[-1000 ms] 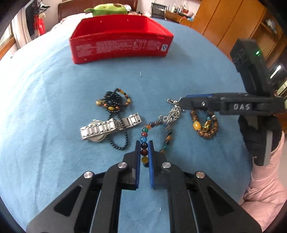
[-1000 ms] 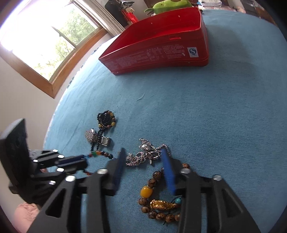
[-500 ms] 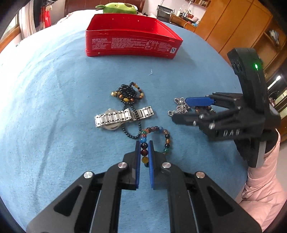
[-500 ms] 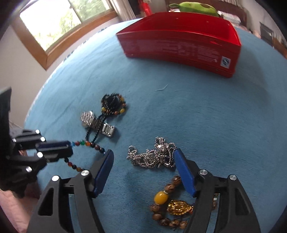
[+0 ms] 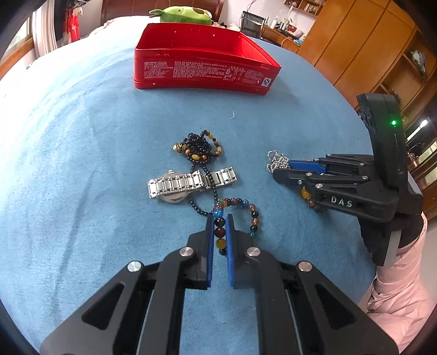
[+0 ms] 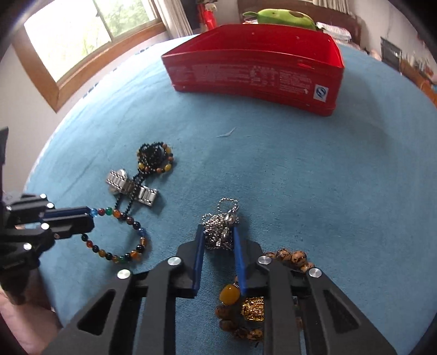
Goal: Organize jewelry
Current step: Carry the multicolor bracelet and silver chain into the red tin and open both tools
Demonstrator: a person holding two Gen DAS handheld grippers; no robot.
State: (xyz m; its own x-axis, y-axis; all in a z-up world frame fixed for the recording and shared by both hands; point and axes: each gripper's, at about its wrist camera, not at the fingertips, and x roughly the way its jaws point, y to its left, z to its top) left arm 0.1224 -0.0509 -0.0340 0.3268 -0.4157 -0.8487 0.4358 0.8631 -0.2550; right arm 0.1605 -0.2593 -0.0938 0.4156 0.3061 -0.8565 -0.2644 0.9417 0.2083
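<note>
My left gripper (image 5: 219, 218) is shut on the multicoloured bead bracelet (image 5: 252, 214), with several beads lined up between its blue pads; the loop lies on the blue cloth (image 5: 82, 163). The right wrist view shows that same bracelet (image 6: 120, 256) trailing from the left gripper (image 6: 88, 215). My right gripper (image 6: 218, 229) points down at the silver chain (image 6: 220, 237). Its jaws are closing, and the bunched chain fills the gap between the pads. In the left wrist view the right gripper (image 5: 275, 169) sits at the right with the chain (image 5: 277, 159) at its tips.
A silver watch (image 5: 191, 183) lies under a black bead necklace (image 5: 198, 148) mid-cloth. A wooden bead bracelet (image 6: 245, 303) with an amber bead and gold charm lies beneath the right gripper. The open red tin (image 5: 202, 71) stands at the far edge, with a green plush (image 5: 183, 15) behind it.
The right gripper's jaws widened, then drew in around the silver chain, gathering it into a bunch. The left gripper stays shut on the bead bracelet.
</note>
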